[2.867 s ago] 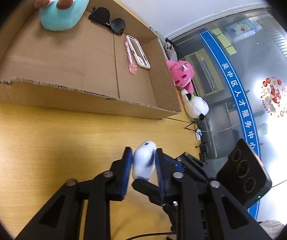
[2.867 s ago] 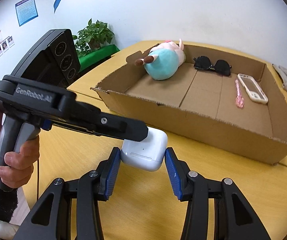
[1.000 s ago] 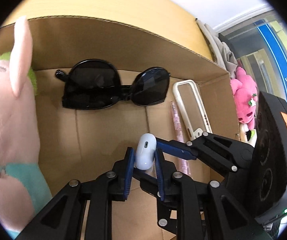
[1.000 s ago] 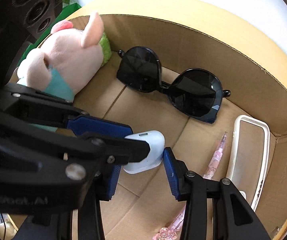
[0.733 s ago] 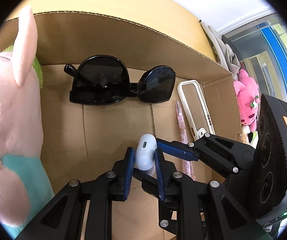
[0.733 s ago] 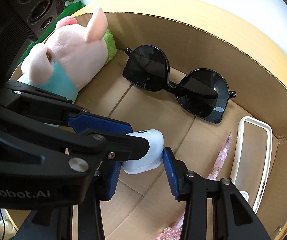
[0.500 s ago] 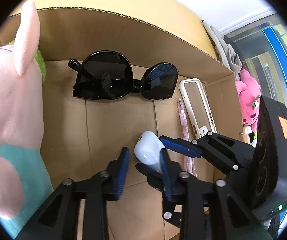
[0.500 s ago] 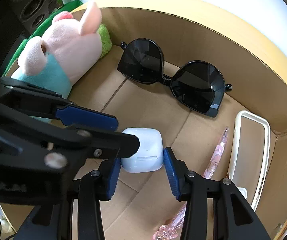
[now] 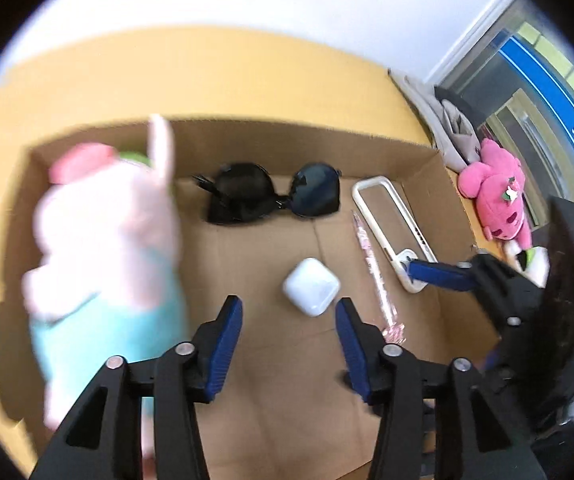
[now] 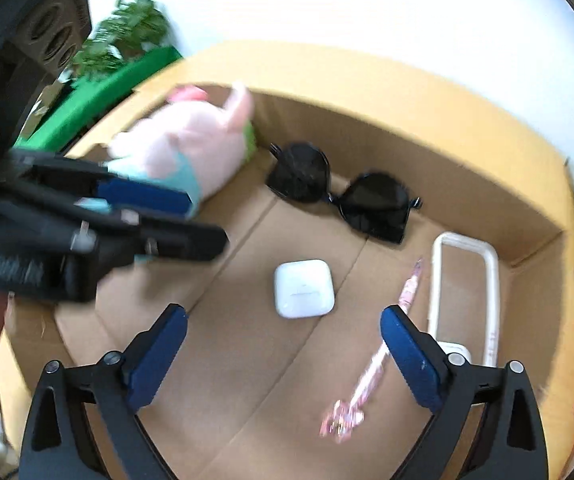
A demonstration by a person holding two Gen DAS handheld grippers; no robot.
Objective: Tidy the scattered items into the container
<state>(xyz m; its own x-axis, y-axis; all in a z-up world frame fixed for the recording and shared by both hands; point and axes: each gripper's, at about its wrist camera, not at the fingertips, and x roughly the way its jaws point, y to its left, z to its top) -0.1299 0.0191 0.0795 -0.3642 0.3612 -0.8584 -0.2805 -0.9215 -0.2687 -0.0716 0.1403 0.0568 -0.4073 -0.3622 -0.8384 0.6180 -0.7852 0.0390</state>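
A white earbud case (image 9: 311, 286) lies flat on the floor of the open cardboard box (image 9: 271, 136), also in the right wrist view (image 10: 303, 288). My left gripper (image 9: 289, 322) is open and empty, above and just short of the case. My right gripper (image 10: 283, 330) is open and empty, raised above the case; the box wall (image 10: 407, 136) curves behind. The box also holds a pink and teal plush (image 9: 107, 248) (image 10: 183, 148), black sunglasses (image 9: 275, 198) (image 10: 343, 196), a pink pen (image 9: 375, 276) (image 10: 371, 364) and a white phone case (image 9: 393, 226) (image 10: 465, 288).
The box sits on a yellow wooden table (image 9: 207, 76). A pink plush (image 9: 497, 196) and grey cloth (image 9: 447, 128) lie outside the box at the right. A green plant (image 10: 127, 44) stands at the far left.
Both grippers let go of the earbud case, opened wide and pulled up and back. The case now lies flat on the box floor.
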